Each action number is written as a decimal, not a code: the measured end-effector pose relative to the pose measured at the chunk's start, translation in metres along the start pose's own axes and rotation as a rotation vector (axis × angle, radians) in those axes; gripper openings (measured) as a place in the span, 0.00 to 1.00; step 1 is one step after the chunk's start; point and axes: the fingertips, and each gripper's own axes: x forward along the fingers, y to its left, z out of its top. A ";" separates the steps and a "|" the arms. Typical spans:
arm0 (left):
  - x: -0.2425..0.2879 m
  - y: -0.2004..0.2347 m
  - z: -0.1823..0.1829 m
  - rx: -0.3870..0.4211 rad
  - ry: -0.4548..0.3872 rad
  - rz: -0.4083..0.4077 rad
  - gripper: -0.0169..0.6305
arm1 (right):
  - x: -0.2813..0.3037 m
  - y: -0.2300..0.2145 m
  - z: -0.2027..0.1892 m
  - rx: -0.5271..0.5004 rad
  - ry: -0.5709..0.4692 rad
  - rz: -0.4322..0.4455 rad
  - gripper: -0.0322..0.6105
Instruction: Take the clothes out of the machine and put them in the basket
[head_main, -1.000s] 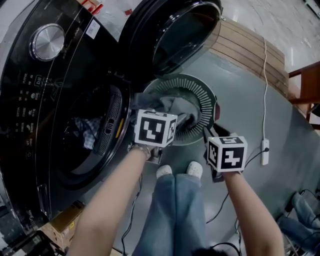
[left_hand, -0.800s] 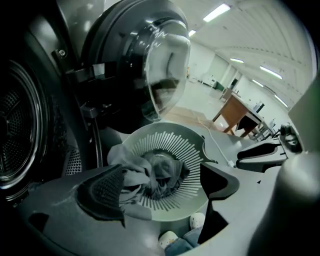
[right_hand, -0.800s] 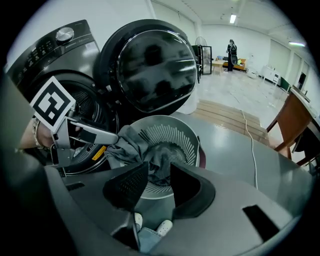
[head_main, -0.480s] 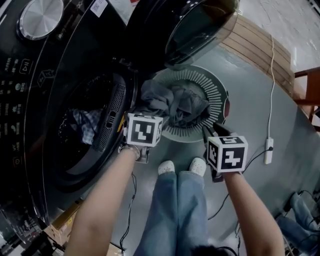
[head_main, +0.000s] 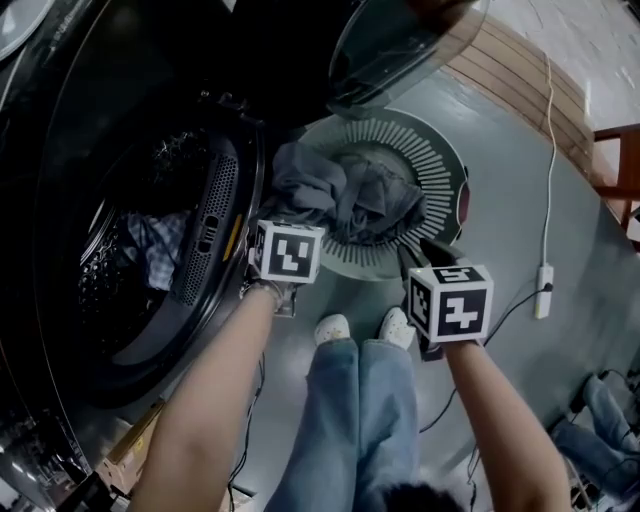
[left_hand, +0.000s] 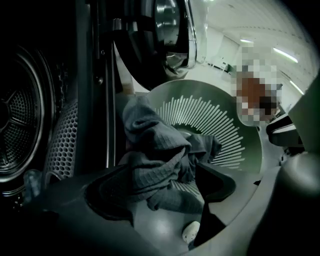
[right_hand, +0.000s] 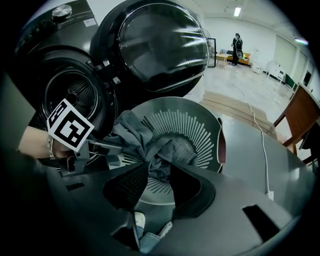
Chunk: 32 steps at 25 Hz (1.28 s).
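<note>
The grey-green slotted basket (head_main: 445, 170) stands on the floor below the machine's open door (head_main: 400, 40). Grey clothes (head_main: 350, 195) lie heaped in it, and one fold hangs over its left rim. A plaid garment (head_main: 150, 245) lies in the drum (head_main: 120, 290). My left gripper (head_main: 290, 235) hovers at the basket's near left rim. In the left gripper view the grey fold (left_hand: 155, 150) shows between the wide jaws of my left gripper (left_hand: 160, 187), which have just been closing; the pads do not press on it. My right gripper (head_main: 425, 262) is narrowly open with nothing in it, at the near right rim.
The person's shoes (head_main: 330, 328) stand just in front of the basket. A power strip (head_main: 545, 277) with its cable lies on the floor at right, beside a wooden platform (head_main: 520, 90) and a chair (head_main: 620, 160). A cardboard box (head_main: 130, 455) sits under the machine.
Both grippers have sunk lower at the basket's near side. The left one has drawn back off the grey clothes, which now lie in the basket. The view has swung towards the drum.
</note>
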 end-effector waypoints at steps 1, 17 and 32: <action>0.000 0.006 -0.002 -0.001 0.003 0.044 0.54 | 0.001 -0.001 -0.002 -0.004 0.004 -0.002 0.26; -0.065 -0.050 0.014 -0.052 -0.116 -0.101 0.16 | -0.037 -0.016 0.005 -0.011 -0.028 -0.015 0.26; -0.097 -0.108 0.091 -0.331 -0.358 -0.392 0.73 | -0.054 -0.037 -0.009 0.015 -0.043 -0.031 0.26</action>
